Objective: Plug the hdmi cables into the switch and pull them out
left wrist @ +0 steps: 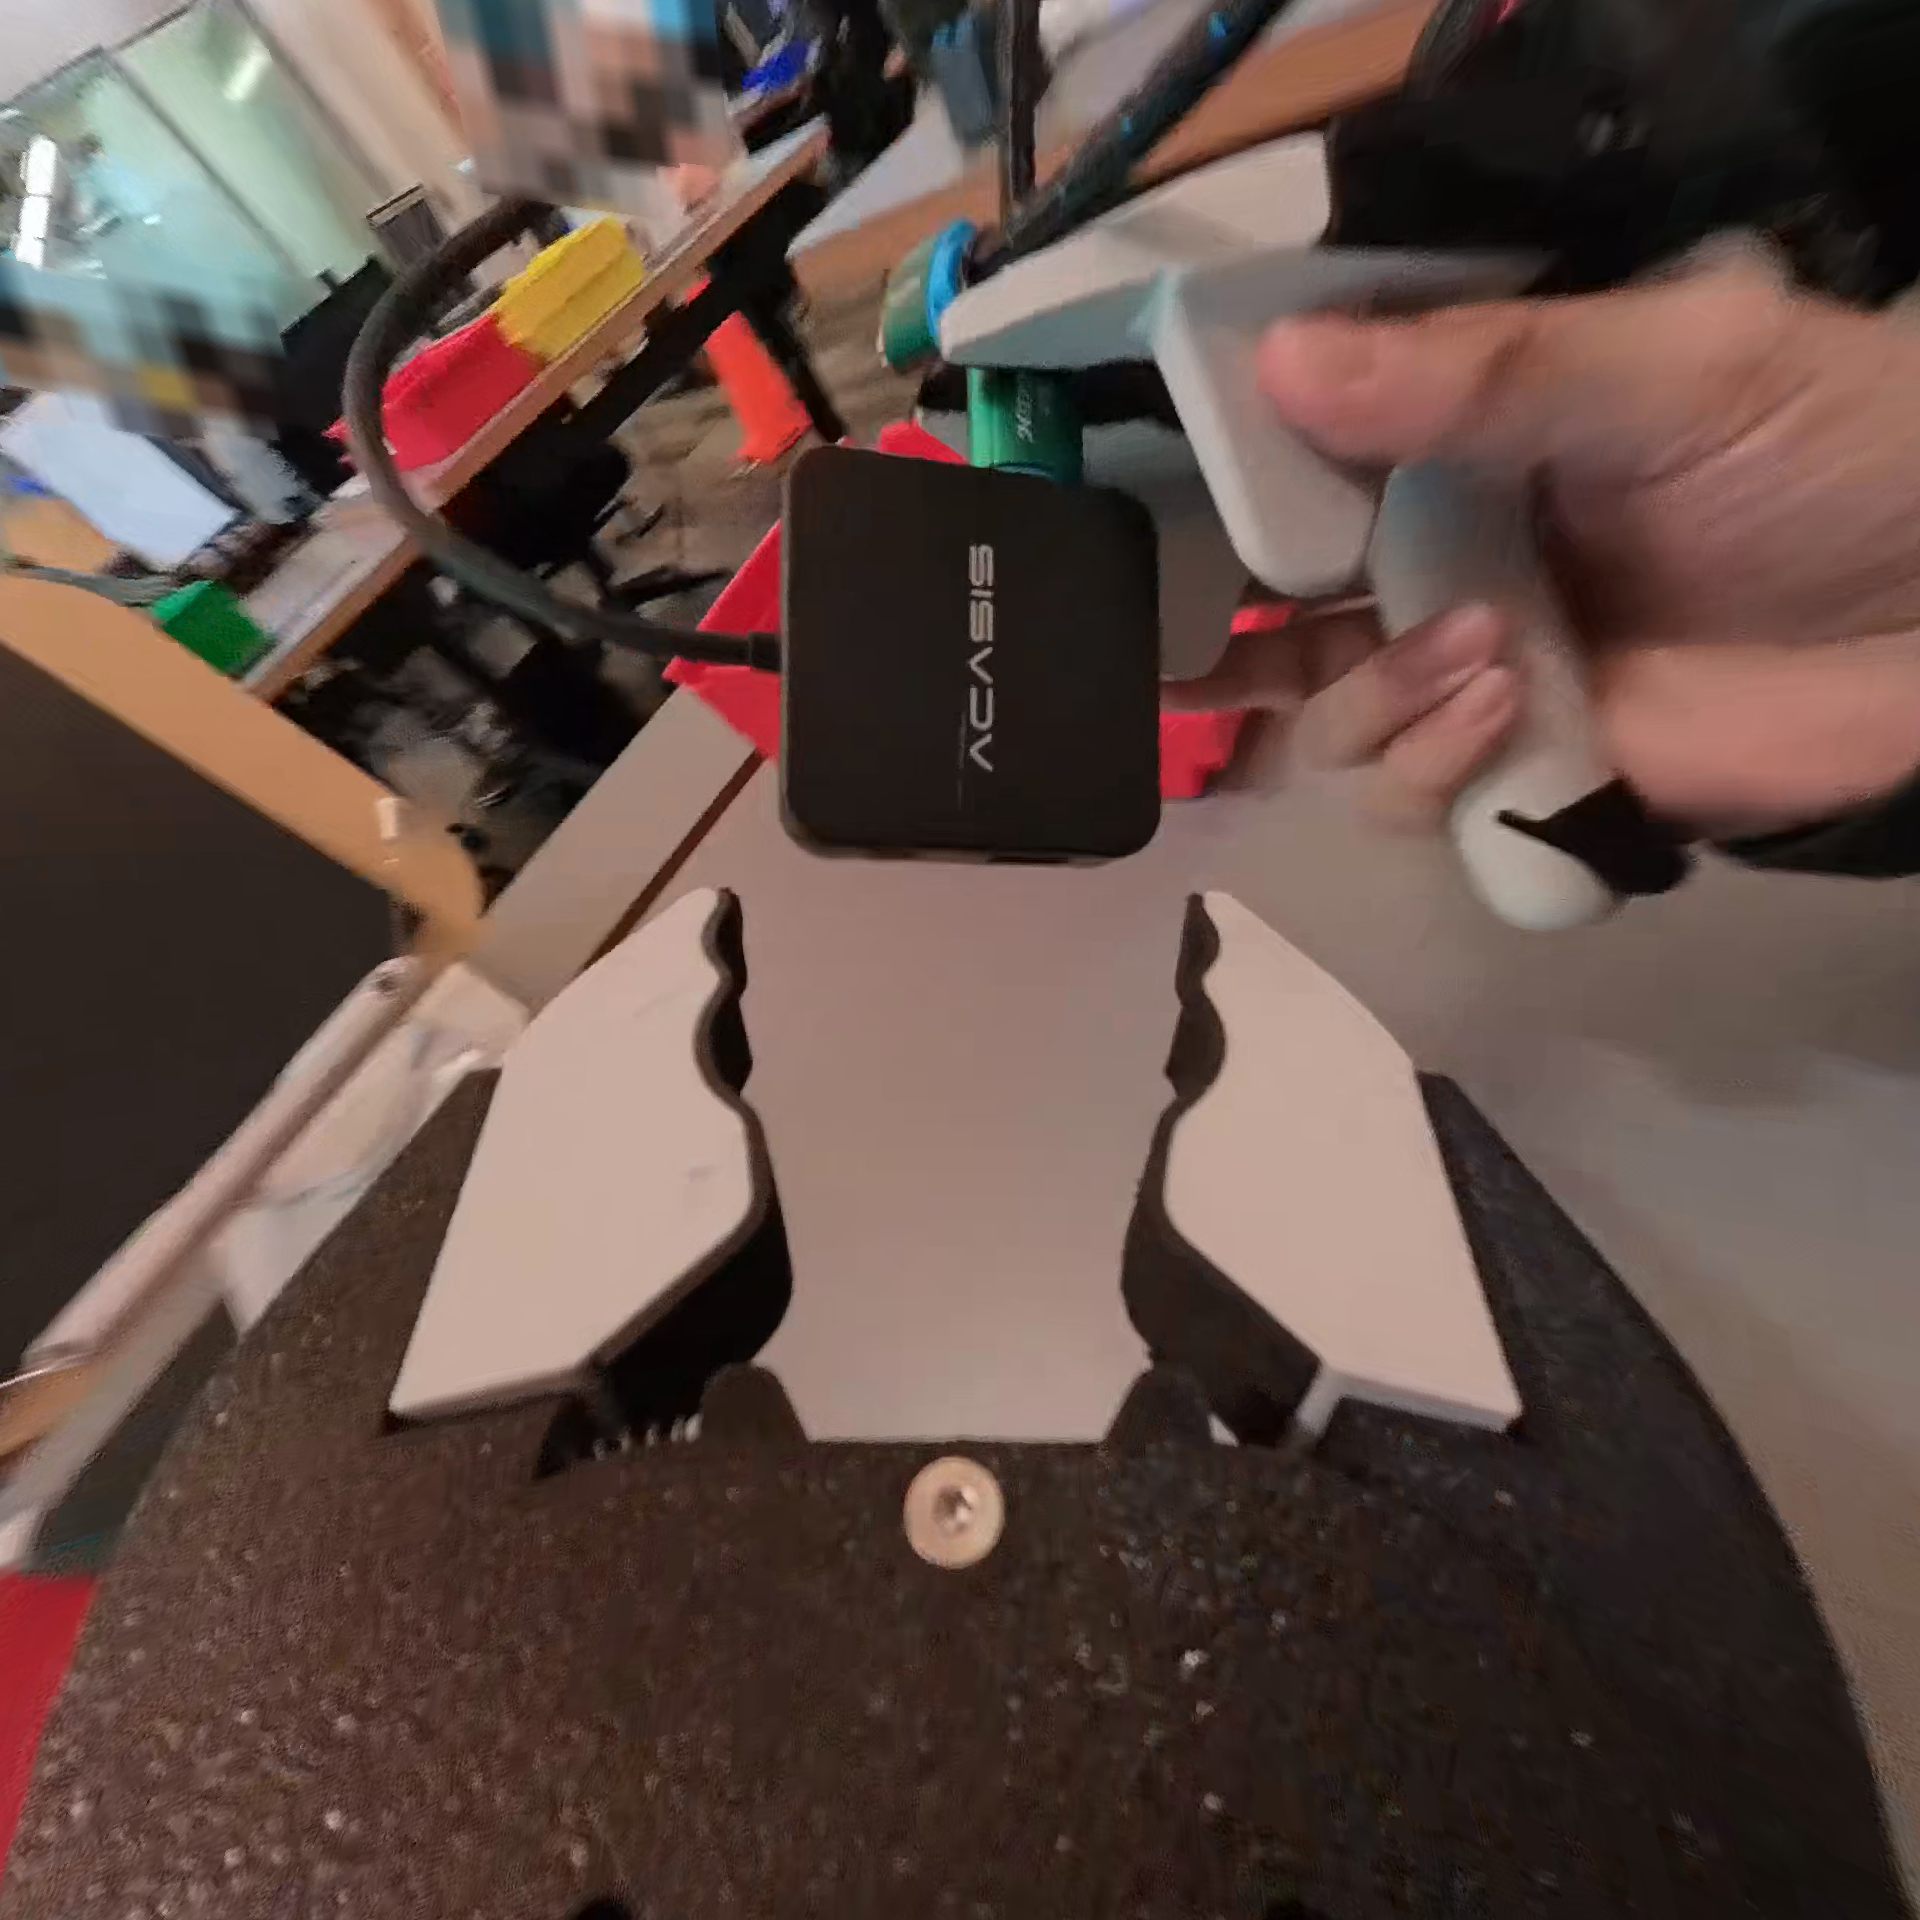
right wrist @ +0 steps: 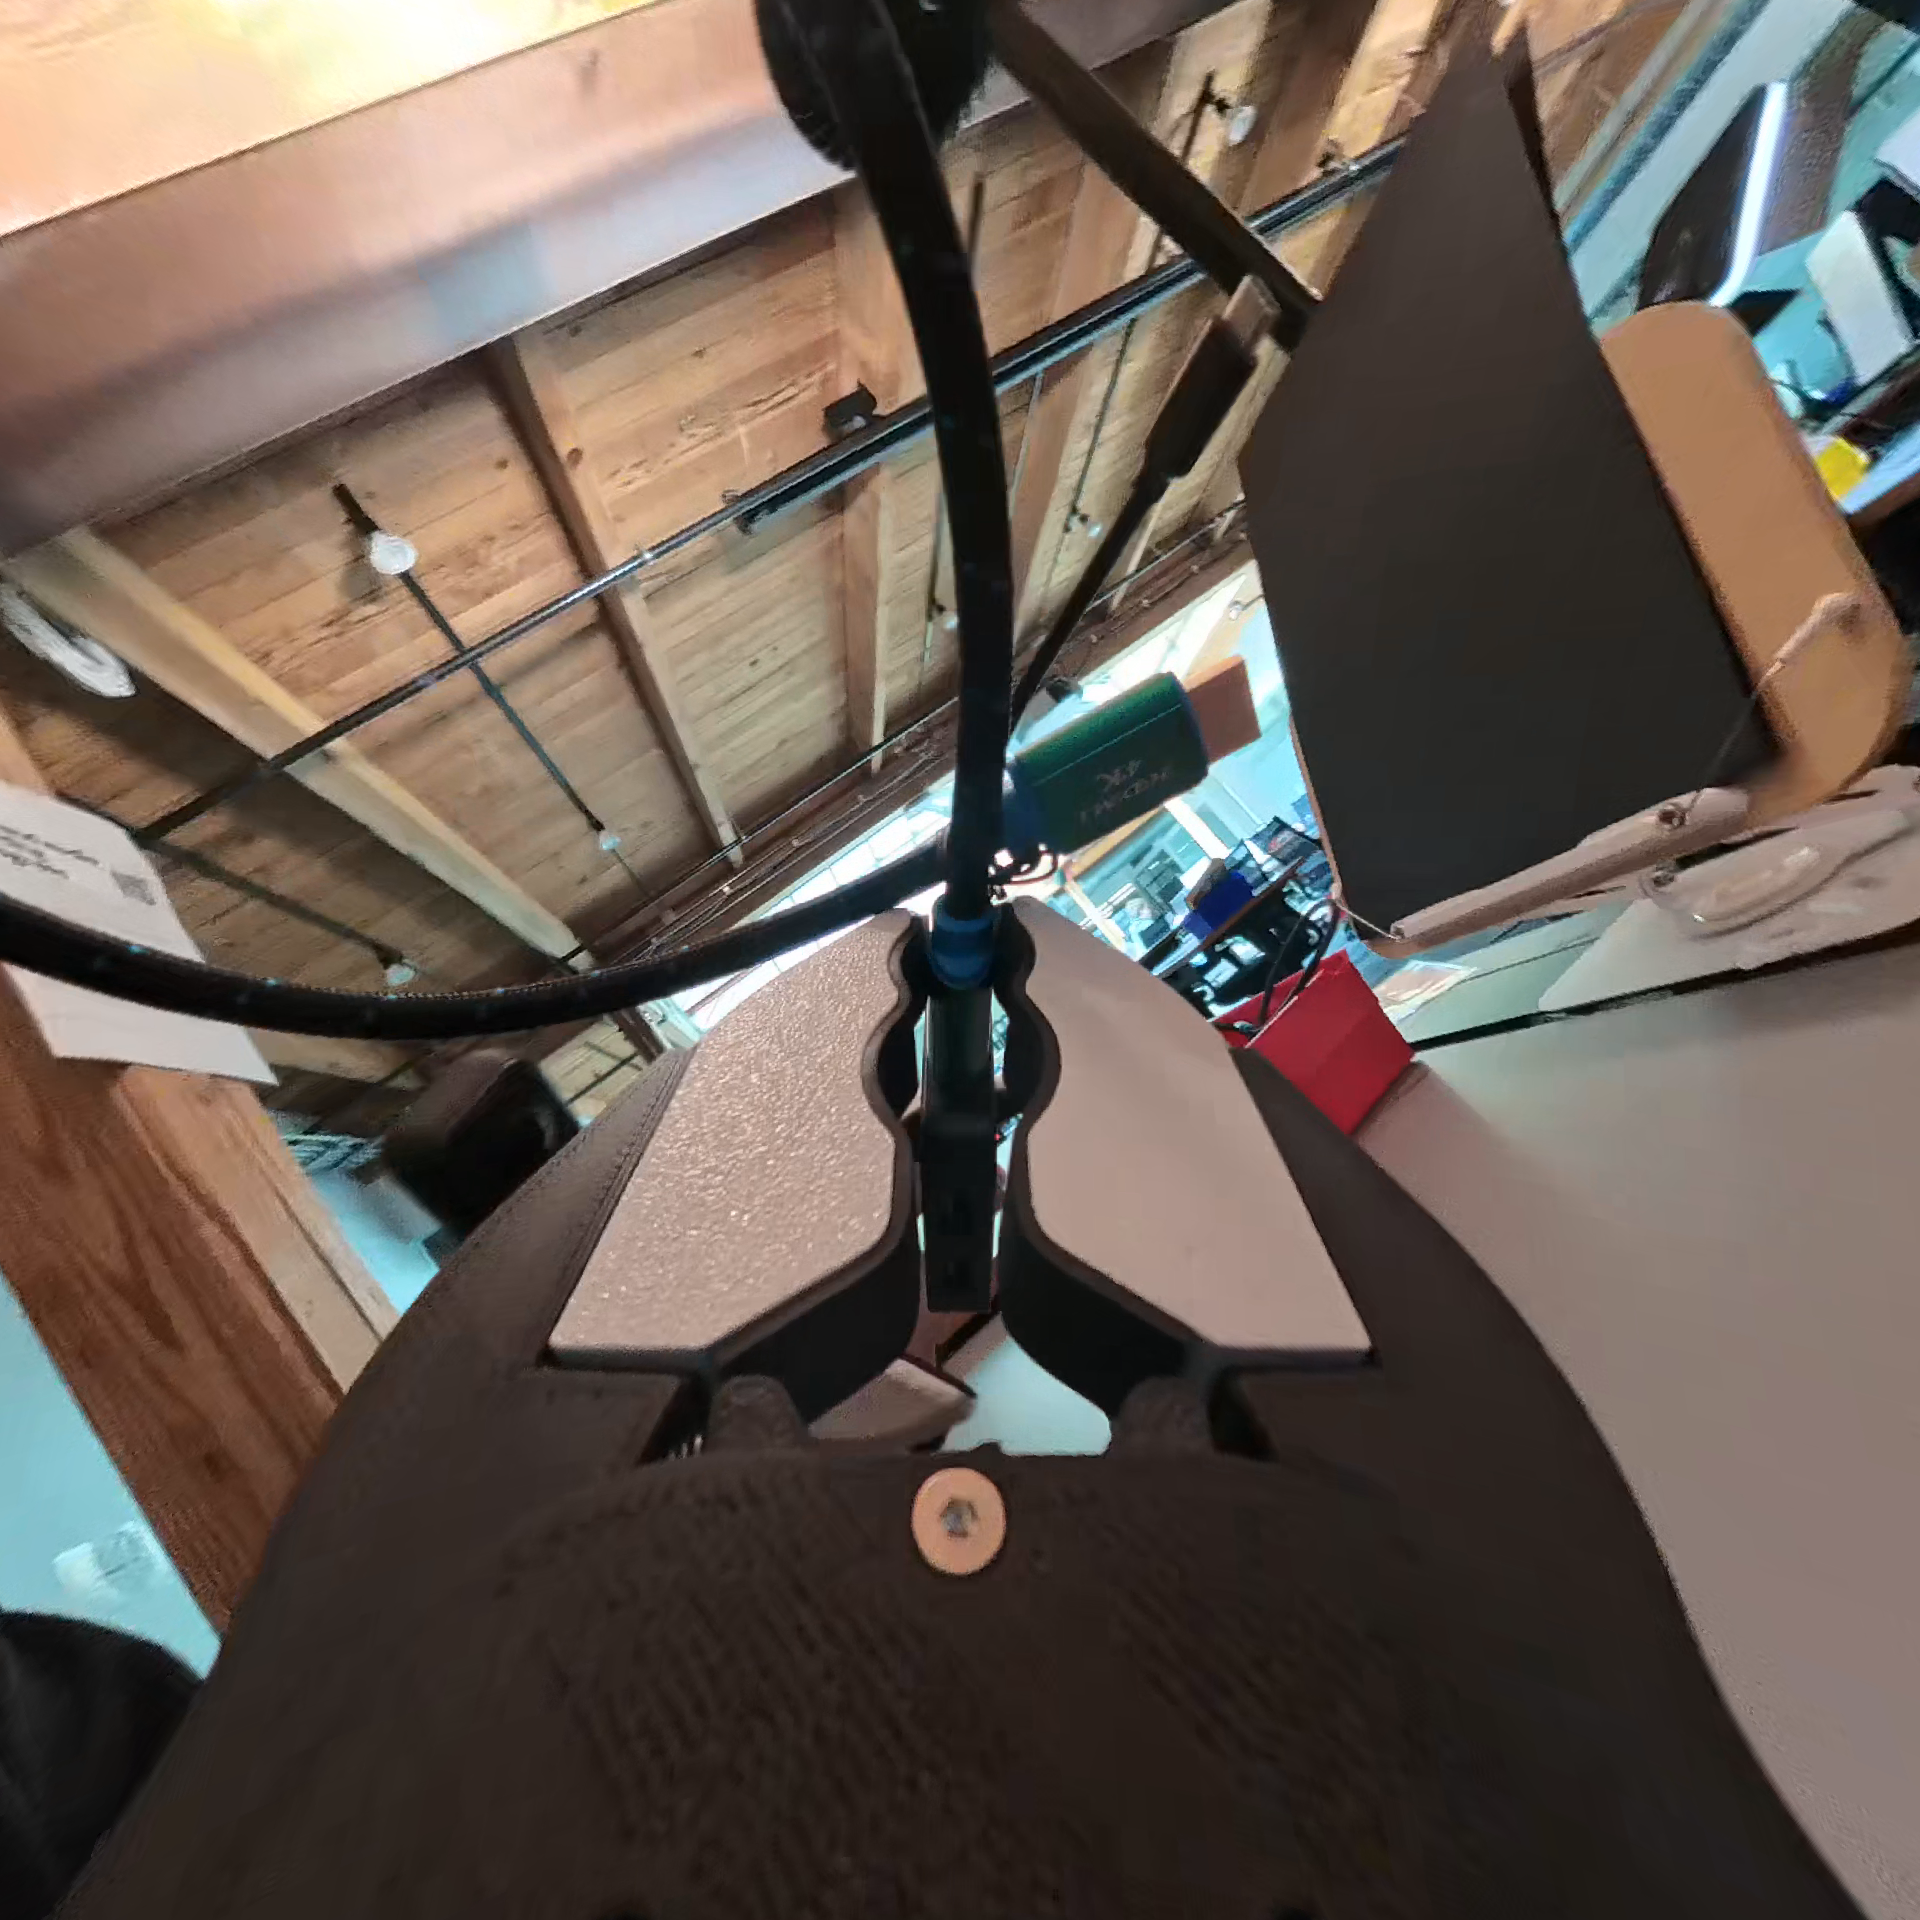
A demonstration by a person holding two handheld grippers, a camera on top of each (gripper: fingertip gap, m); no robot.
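In the left wrist view my left gripper (left wrist: 961, 920) is open and empty, jaws wide apart. The black square switch (left wrist: 971, 655) is just beyond its fingertips, flat face toward the camera, with a black cable (left wrist: 416, 488) leaving its left side. A green hdmi plug (left wrist: 1023, 426) meets the switch's far edge. I cannot tell whether the switch rests on the table. A hand (left wrist: 1621, 540) holds the right gripper (left wrist: 966, 301) above the switch. In the right wrist view my right gripper (right wrist: 961, 935) points up and is shut on a dark hdmi plug (right wrist: 951, 1174) with a blue collar. A second green plug (right wrist: 1112, 758) hangs beyond.
The grey table (left wrist: 935, 1143) has its edge at the left. A black panel with a wooden frame (left wrist: 156, 987) stands at the left, also in the right wrist view (right wrist: 1475, 520). Red bins (left wrist: 738, 665) and an orange cone (left wrist: 758, 395) lie behind. A red bin (right wrist: 1320, 1039) sits on the table.
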